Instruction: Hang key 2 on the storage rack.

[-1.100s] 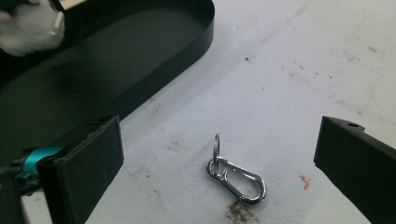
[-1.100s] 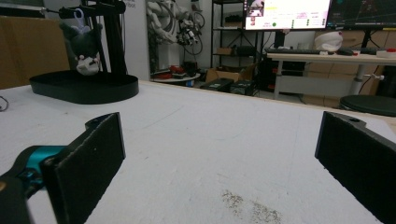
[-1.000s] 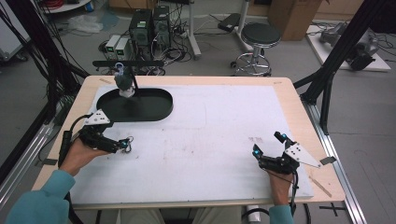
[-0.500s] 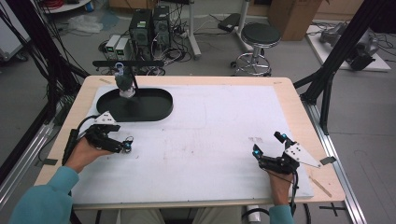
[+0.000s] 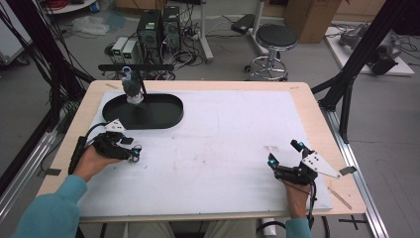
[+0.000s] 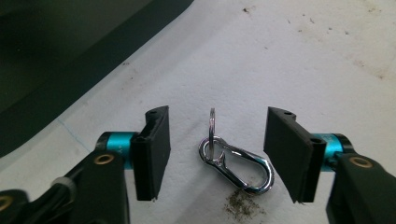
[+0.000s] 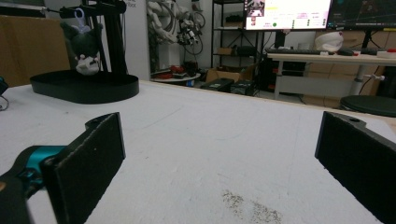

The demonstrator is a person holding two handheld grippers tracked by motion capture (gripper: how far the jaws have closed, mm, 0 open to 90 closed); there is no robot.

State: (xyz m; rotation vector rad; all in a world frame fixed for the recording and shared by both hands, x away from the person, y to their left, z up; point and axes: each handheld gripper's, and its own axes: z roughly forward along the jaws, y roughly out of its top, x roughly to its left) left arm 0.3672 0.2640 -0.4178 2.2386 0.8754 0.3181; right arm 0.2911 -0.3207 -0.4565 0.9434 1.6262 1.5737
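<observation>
Left gripper (image 6: pixel 212 158), jaws closing but clear of the carabiner (image 6: pixel 238 163): light, stiff, slippery steel; pinch its long sides.

Left gripper (image 5: pixel 132 152) low at left, forearm in teal sleeve, jaws just closing, pads half apart, pressing on nothing. Right gripper (image 5: pixel 282 159) low at right, hand (image 5: pixel 295 193) behind it, jaws spread wide, nothing between.
</observation>
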